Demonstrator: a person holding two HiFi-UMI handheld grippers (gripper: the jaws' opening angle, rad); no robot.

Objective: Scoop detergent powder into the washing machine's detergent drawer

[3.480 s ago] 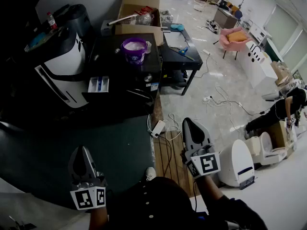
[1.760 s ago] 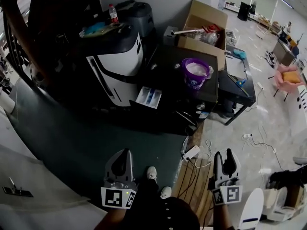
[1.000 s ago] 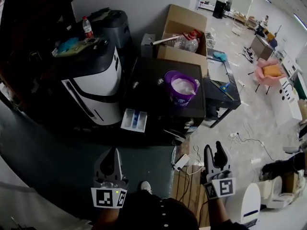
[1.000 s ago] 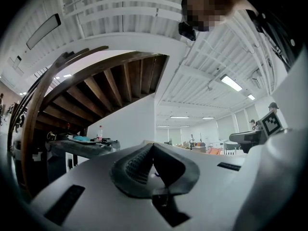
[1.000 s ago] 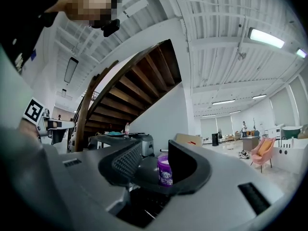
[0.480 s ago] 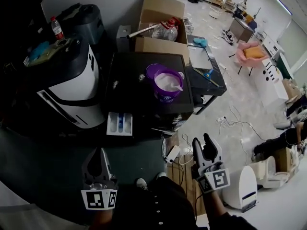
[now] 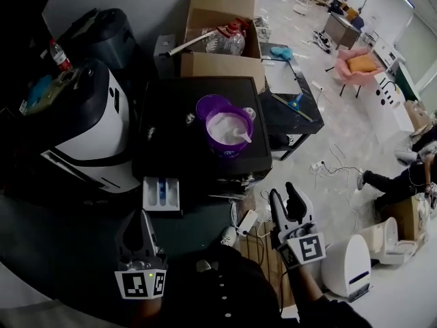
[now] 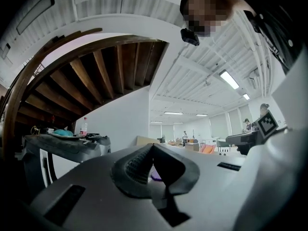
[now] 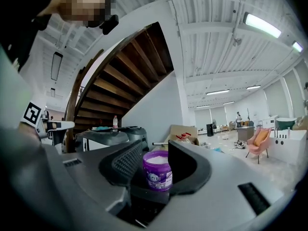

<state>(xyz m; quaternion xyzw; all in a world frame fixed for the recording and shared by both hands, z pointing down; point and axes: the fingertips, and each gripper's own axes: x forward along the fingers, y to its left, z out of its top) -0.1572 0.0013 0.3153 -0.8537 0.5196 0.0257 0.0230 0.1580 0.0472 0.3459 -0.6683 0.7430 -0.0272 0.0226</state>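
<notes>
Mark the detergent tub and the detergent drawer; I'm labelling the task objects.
purple detergent tub (image 7: pixel 227 150), head view, its purple side wall.
detergent drawer (image 7: pixel 149 195), head view, its white left part.

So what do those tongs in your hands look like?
The left tongs and right tongs are smooth grey shells with dark ribbed pads. Each carries a cube of black-and-white square markers. The person wears a dark top.

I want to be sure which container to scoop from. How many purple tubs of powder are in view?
1. The purple tub stands open on the black table, beyond the pulled-out detergent drawer. The cardboard box may hide others.
</notes>
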